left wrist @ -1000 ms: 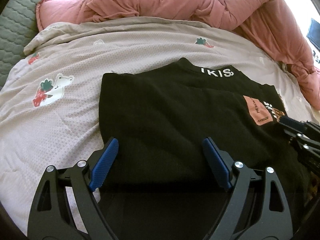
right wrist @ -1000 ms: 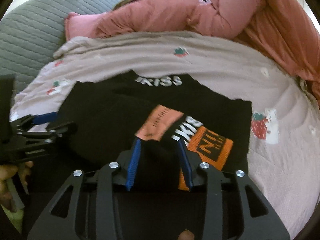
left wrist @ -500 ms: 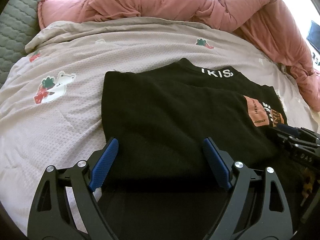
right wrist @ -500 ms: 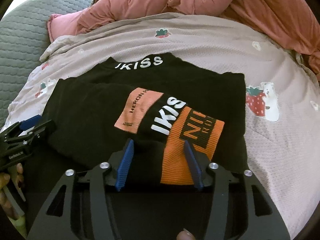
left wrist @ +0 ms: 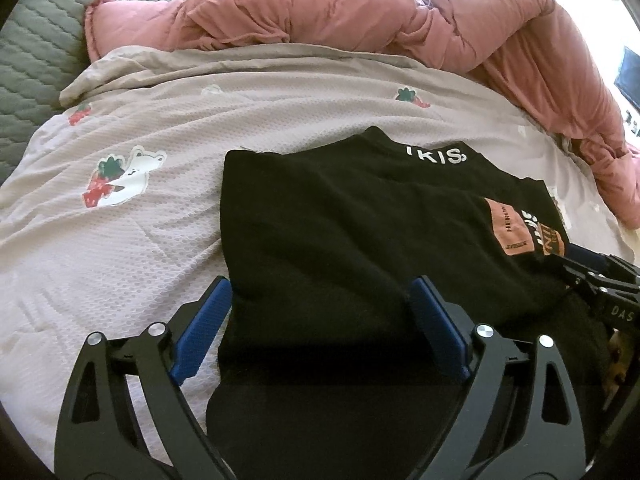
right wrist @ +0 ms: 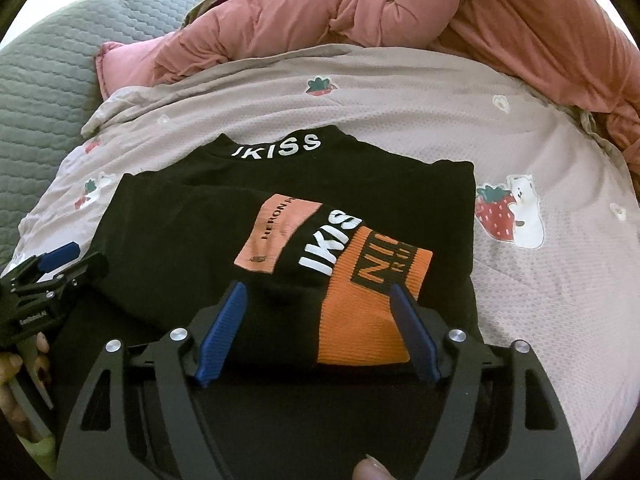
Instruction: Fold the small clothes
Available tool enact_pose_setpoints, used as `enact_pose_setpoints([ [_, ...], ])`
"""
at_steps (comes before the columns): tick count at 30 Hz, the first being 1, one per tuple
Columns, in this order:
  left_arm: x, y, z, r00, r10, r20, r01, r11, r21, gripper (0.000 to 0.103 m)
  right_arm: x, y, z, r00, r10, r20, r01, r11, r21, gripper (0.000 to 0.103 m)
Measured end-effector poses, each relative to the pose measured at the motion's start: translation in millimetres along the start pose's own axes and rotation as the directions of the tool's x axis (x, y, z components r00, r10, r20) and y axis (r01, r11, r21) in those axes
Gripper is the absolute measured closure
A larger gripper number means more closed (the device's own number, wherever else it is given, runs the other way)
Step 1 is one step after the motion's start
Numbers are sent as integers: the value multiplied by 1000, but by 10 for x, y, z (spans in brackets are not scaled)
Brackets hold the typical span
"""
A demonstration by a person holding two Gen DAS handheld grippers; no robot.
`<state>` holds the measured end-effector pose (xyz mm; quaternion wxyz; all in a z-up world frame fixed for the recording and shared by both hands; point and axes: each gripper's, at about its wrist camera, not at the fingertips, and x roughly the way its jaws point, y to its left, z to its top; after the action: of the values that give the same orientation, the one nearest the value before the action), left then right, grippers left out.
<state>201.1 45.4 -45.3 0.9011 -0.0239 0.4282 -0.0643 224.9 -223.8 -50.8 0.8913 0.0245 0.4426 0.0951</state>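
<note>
Right gripper (right wrist: 318, 330), jaws opening, straddles the orange sleeve cuff (right wrist: 368, 300) without pinching; left gripper (left wrist: 320, 328) stands wide over the black top (left wrist: 340, 232), folded on the blanket (left wrist: 120, 248), pink duvet (left wrist: 360, 16) at 12 o'clock. Risk: withdrawing pads snagging the cuff, undoing the fold.

The bed (right wrist: 44, 92) carries a strawberry-print sheet (right wrist: 400, 120); on the sheet, a folded black top (right wrist: 168, 232), a pink quilt (right wrist: 460, 12) behind it.
</note>
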Motion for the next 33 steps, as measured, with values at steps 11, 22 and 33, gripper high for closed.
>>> enact_pose_setpoints([
  [11,-161,61,22,999,25,43,-25,1000,-15,10,-147,98,11,998,-33,47,35,998,-47,30],
  [22,-295,68,28,996,27,84,-26,999,-21,10,-254,128,-7,996,-41,74,45,998,-53,15],
  [33,-363,64,-18,994,30,107,-28,999,-26,10,-379,119,-3,993,-50,110,56,997,-53,9],
])
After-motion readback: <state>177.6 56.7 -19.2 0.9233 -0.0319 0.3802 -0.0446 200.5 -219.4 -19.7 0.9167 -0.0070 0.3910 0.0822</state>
